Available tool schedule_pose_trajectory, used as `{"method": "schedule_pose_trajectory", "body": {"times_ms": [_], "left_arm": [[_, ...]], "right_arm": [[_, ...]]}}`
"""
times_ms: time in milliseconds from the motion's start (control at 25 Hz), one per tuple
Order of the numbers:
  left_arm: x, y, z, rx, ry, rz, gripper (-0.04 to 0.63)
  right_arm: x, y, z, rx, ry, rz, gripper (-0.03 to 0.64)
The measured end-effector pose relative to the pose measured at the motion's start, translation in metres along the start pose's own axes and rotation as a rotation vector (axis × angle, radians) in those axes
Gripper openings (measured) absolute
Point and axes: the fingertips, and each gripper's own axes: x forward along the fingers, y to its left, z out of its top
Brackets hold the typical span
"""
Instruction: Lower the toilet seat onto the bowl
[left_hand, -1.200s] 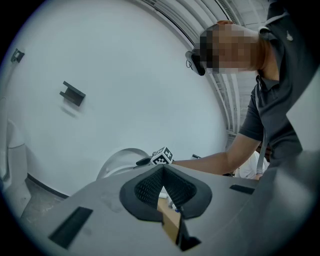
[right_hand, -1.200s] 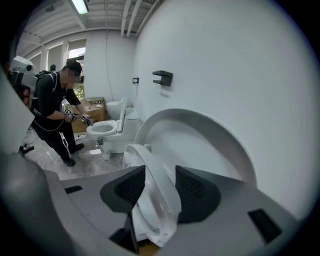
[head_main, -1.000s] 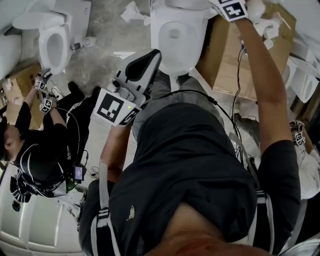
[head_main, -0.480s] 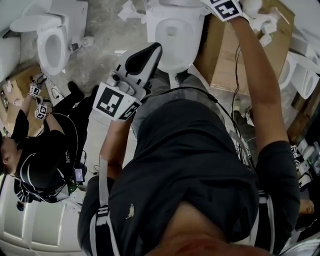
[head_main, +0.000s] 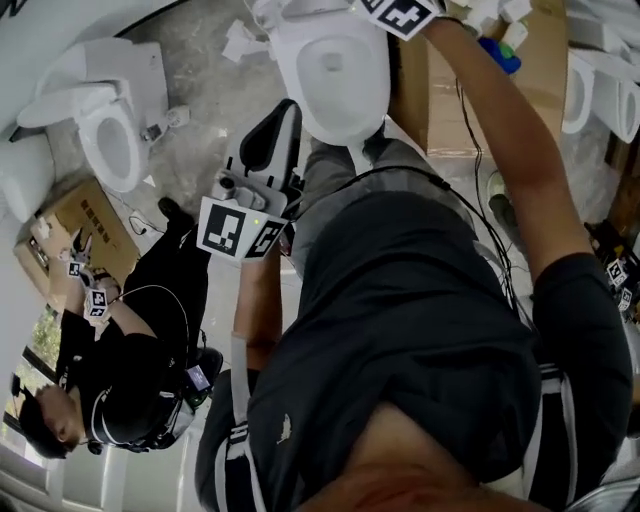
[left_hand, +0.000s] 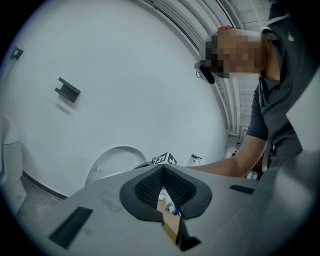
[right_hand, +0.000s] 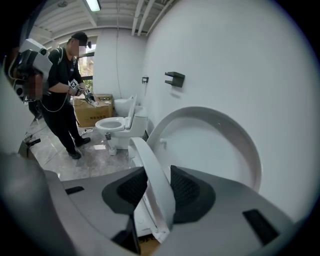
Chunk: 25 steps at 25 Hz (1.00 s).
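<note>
White toilet seat (right_hand: 146, 162) sits pinched edgewise inside the right gripper (right_hand: 158, 189).

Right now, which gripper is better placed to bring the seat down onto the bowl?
Right. The right gripper is closed on the raised toilet seat, in front of the upright lid. The left gripper is shut and empty, beside the bowl.

No legible text anywhere. Cardboard box (head_main: 88, 212) on the floor, far left: dark print on top, too small to read. Near marker cube (head_main: 238, 230) and far marker cube (head_main: 402, 12): b/w square patterns only, no letters or nos. Dark shirt (head_main: 400, 330), near: small pale emblem (head_main: 285, 428), no words.
</note>
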Motion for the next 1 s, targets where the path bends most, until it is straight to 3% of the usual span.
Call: {"method": "schedule_pose_trajectory", "body": {"times_ms": [120, 560, 1000], "left_arm": [[-0.003, -0.012, -0.010, 0.008, 0.049, -0.032, 0.005], [0.004, -0.022, -0.012, 0.016, 0.001, -0.001, 0.005], [-0.010, -0.047, -0.026, 0.026, -0.003, 0.014, 0.005]], "right_arm": [[-0.007, 0.017, -0.010, 0.003, 0.012, 0.023, 0.147], [-0.024, 0.050, -0.023, -0.061, 0.009, 0.054, 0.146], [-0.045, 0.115, -0.049, -0.133, 0.020, 0.101, 0.143]]}}
